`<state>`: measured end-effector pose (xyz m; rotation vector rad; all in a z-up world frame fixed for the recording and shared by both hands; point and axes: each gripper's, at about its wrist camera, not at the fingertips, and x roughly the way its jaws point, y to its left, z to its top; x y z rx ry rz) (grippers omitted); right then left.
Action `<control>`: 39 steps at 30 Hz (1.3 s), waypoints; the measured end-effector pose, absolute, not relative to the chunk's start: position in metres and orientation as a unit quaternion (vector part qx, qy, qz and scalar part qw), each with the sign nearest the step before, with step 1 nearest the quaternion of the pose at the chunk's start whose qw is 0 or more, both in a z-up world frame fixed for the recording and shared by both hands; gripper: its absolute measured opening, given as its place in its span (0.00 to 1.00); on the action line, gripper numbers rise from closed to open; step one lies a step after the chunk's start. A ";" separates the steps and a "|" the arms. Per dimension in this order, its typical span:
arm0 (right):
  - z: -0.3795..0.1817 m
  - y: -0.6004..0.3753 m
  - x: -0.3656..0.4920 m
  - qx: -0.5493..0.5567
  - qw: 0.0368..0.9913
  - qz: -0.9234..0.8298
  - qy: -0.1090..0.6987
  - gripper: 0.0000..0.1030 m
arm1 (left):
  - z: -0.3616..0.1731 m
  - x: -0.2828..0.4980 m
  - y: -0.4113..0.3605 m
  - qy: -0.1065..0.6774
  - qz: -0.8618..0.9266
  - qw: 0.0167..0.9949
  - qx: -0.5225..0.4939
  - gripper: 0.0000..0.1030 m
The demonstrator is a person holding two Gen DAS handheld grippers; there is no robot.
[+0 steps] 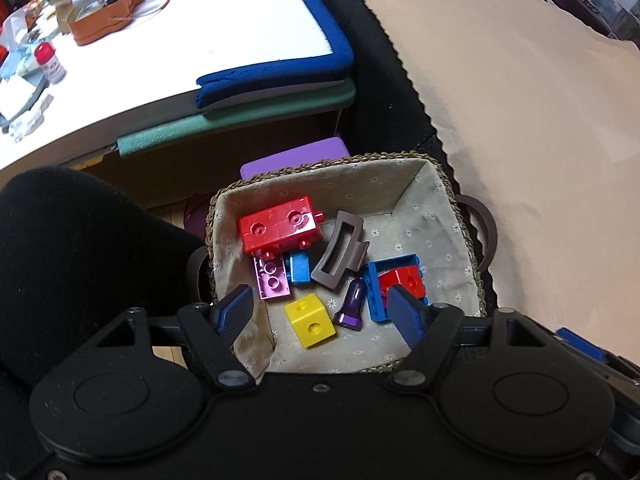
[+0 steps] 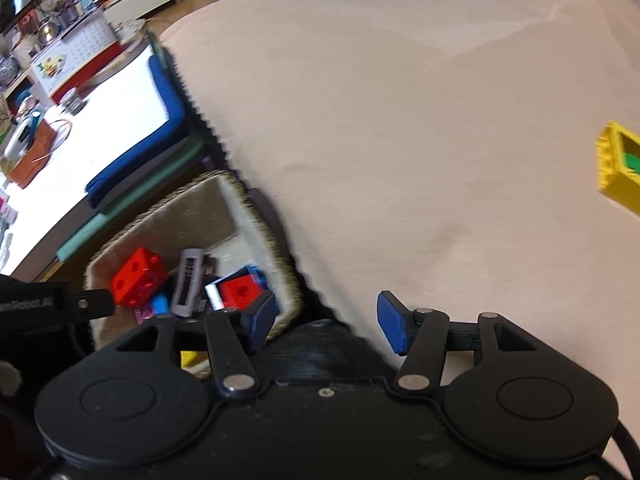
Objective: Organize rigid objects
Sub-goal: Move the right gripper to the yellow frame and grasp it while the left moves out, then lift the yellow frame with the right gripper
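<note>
Left gripper (image 1: 326, 310) hangs over the near end of the basket (image 1: 320, 164), jaws spread wide, nothing between them. Directly ahead of its fingers, inside the basket: yellow cube (image 1: 310, 320) closest, purple plug-like piece (image 1: 352, 306) just beside it on the right, blue plate with a red block (image 1: 402, 282) on it touching the right finger's side. Further ahead: brown hair clip (image 1: 338, 256) tilted in the middle, small blue block (image 1: 299, 267) and pink studded plate (image 1: 271, 279) to its left, big red block (image 1: 280, 226) at the far-left corner. Basket lining is a light floral cloth; basket sits at the edge of a beige cloth (image 1: 520, 120) off to the right. Right gripper (image 2: 328, 320) is also wide open and empty, positioned just right of the basket (image 2: 280, 256), its left finger over the basket's near corner, right finger over the beige cloth (image 2: 400, 120). Right view is motion-blurred. Far ahead-right of the right gripper, well apart from it, a yellow block (image 2: 618, 164) with something green inside lies on the cloth, cut by the frame edge.
</note>
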<state>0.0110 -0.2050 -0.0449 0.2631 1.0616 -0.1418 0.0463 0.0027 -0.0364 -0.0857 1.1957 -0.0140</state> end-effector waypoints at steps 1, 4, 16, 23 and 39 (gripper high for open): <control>-0.045 -0.212 0.007 0.127 0.852 -0.076 0.502 0.56 | -0.036 0.045 0.001 0.562 -0.013 0.826 -0.036 0.67; -0.044 -0.239 -0.005 0.135 0.855 -0.100 0.490 0.58 | -0.036 0.043 -0.007 0.561 -0.030 0.827 -0.019 0.67; -0.030 -0.376 -0.049 0.193 0.850 -0.230 0.434 0.75 | -0.041 0.027 -0.057 0.547 -0.114 0.829 0.020 0.73; -0.028 -0.436 -0.032 0.220 0.835 -0.278 0.421 0.83 | -0.055 0.017 -0.094 0.551 -0.142 0.821 0.048 0.73; -0.031 -0.437 0.011 0.192 0.835 -0.276 0.436 0.59 | -0.062 0.013 -0.101 0.560 -0.148 0.814 0.049 0.73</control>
